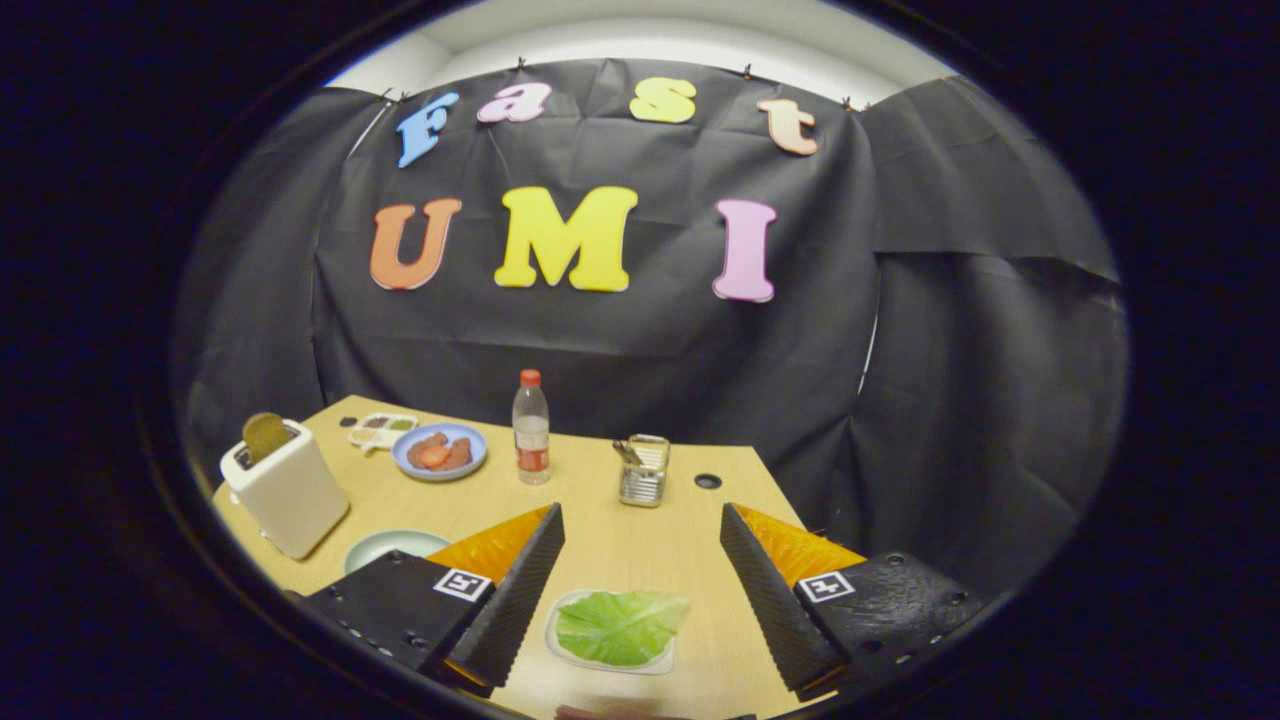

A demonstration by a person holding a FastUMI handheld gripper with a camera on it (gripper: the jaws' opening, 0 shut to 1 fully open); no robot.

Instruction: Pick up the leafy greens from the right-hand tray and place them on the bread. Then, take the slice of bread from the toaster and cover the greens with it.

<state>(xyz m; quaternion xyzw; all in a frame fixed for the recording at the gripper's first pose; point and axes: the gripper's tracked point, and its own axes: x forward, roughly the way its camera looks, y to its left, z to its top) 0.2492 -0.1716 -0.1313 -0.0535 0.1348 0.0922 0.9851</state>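
gripper (640,585) spread wide, above leafy greens (620,627)

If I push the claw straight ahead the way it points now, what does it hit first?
Probably the green lettuce leaf on its flat white tray, lying between the open claw fingers. Farther along stand a metal mesh utensil holder and a clear plastic bottle, though depth is unclear.

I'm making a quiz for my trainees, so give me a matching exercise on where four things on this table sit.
Things:
1. green leafy greens
2. round brown bread slice
3. clear plastic bottle with red cap
4. open gripper

Places:
A. in the white toaster
B. standing beside the blue plate
C. on the pale tray between the fingers
D. over the wooden table

Pairs: 1-C, 2-A, 3-B, 4-D
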